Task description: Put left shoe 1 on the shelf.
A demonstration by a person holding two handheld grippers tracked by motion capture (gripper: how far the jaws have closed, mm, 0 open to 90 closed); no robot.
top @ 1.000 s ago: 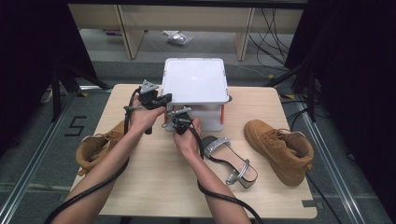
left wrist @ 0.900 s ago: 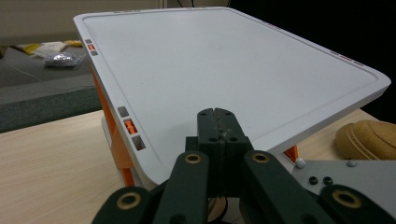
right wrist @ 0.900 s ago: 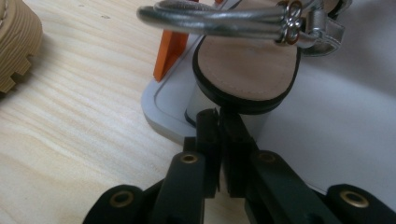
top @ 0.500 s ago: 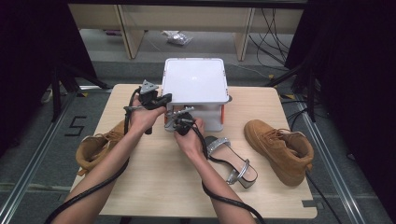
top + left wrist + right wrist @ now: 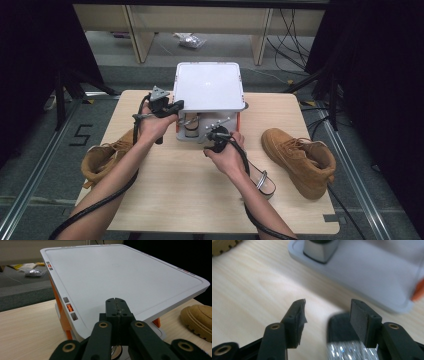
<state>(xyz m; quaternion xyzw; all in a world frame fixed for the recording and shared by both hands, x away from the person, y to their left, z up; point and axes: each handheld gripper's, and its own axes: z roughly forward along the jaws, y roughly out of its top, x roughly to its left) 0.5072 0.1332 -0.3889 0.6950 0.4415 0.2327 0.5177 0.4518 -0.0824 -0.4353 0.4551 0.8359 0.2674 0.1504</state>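
Two grippers at the white box, frame centre

High view: left gripper [image 5: 172, 106] at the lid's [image 5: 209, 86] left edge. Left gripper view: jaws clenched below the lid [image 5: 120, 272]. Right gripper view: right gripper [image 5: 327, 312] released, just been opening, sandal [image 5: 345, 350] below.

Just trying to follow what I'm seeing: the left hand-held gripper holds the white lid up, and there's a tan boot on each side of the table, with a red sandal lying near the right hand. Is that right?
Nearly. The sandal by the right hand-held gripper is silver and black, not red, as the high view shows. The rest holds: the left hand-held gripper is shut at the edge of the raised white lid, with one tan boot on the left and another boot on the right.
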